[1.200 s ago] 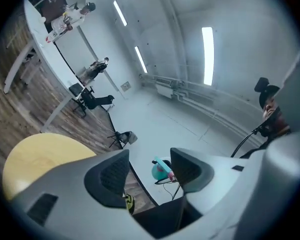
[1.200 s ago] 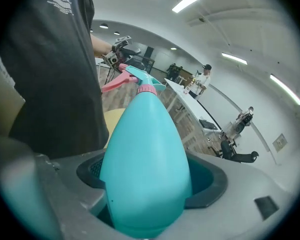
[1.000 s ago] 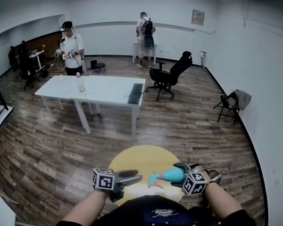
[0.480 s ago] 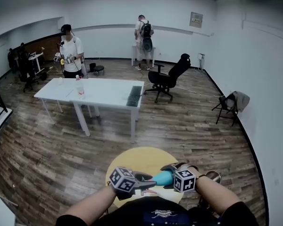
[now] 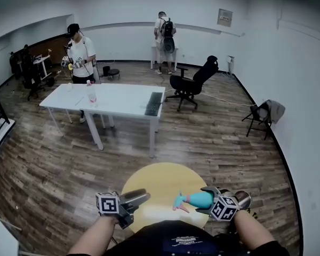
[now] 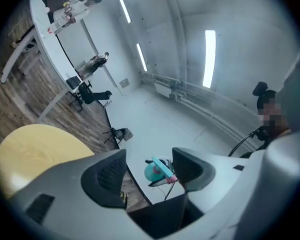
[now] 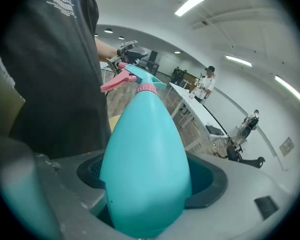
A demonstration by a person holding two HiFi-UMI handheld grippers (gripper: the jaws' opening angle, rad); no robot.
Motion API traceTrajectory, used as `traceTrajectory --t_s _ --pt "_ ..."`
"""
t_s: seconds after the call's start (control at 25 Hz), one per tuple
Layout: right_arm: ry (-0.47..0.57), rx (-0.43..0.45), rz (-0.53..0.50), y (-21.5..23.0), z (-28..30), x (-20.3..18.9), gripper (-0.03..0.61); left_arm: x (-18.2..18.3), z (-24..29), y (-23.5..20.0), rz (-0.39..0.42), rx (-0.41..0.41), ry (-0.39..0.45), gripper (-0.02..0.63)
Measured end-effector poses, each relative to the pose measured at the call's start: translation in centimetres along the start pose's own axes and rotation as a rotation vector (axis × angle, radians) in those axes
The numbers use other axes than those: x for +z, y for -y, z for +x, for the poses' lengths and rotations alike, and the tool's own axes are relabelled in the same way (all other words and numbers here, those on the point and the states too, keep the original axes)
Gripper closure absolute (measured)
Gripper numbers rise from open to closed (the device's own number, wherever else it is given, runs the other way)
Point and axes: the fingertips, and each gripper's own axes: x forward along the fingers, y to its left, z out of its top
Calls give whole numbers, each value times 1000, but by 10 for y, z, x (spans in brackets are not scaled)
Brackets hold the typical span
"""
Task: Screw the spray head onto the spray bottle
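Teal teardrop spray bottle (image 7: 145,169), pink trigger (image 7: 115,82)

Nothing in the room could actually be read. The person's dark shirt (image 5: 160,234) carried a small white print (image 5: 185,241), lying between the two sets of fingers and nearer the body than either. From the right gripper view the same print stood high above and to the left of the fingers, its lines too small and warped to spell out. Behind the fingers of the left gripper (image 5: 137,197) sat a marker cube (image 5: 108,203), and behind those of the right gripper (image 5: 204,200) another cube (image 5: 224,209). Both bore black-and-white square patterns, not letters. A pale notice (image 5: 224,18) on the far wall, well beyond the fingers, was a blur.
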Motion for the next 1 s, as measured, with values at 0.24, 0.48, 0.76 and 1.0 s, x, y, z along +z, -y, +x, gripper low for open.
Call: traceTrajectory --t_s 0.24,0.48,0.76,1.0 --pt "-26 30 -279 13 27 68 158 -48 87 25 200 -60 -324 384" --pt "-82 98 -341 -4 31 61 163 -80 87 22 327 -1 -554 405" --pt "61 185 -106 -16 25 63 164 -42 83 39 1 -128 -236 356" --pt "102 104 181 -19 -1 0 164 15 -2 7 -134 -56 85 314"
